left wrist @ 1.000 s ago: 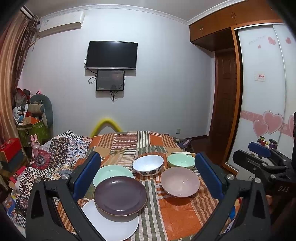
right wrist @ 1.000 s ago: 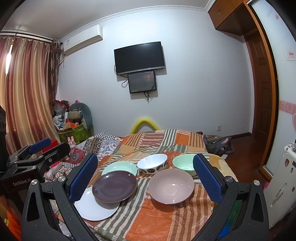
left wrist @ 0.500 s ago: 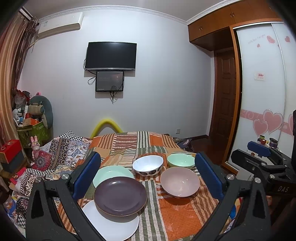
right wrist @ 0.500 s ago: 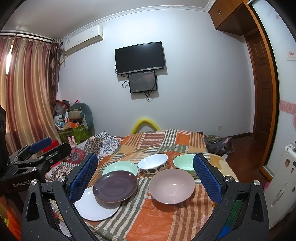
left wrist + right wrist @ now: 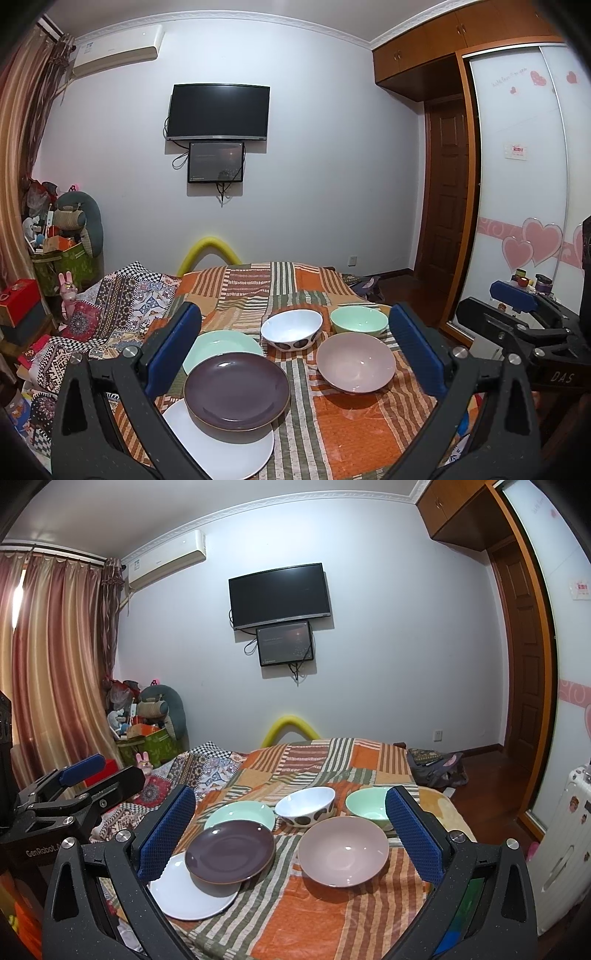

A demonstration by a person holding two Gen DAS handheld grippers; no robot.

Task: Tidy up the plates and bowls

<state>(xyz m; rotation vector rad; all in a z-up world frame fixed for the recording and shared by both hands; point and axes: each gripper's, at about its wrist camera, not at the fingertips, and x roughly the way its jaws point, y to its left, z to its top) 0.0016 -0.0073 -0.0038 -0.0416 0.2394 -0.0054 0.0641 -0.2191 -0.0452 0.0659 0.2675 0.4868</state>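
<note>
Task barely begun: 3 plates overlapping left of pink bowl (image 5: pixel 355 362), 3 bowls unstacked; left gripper (image 5: pixel 295 347) & right gripper (image 5: pixel 291 830) both spread, empty.

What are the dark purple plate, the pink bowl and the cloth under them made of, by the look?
Dark purple round plate: likely glazed ceramic, glossy; small light glints and a thin tan rim edge. Melamine can't be ruled out.
Pale pink wide bowl: probably glazed ceramic too; smooth, with a soft highlight spot inside.
Orange-and-green striped patchwork cloth: woven fabric, matte, with visible weave texture and soft folds.
</note>
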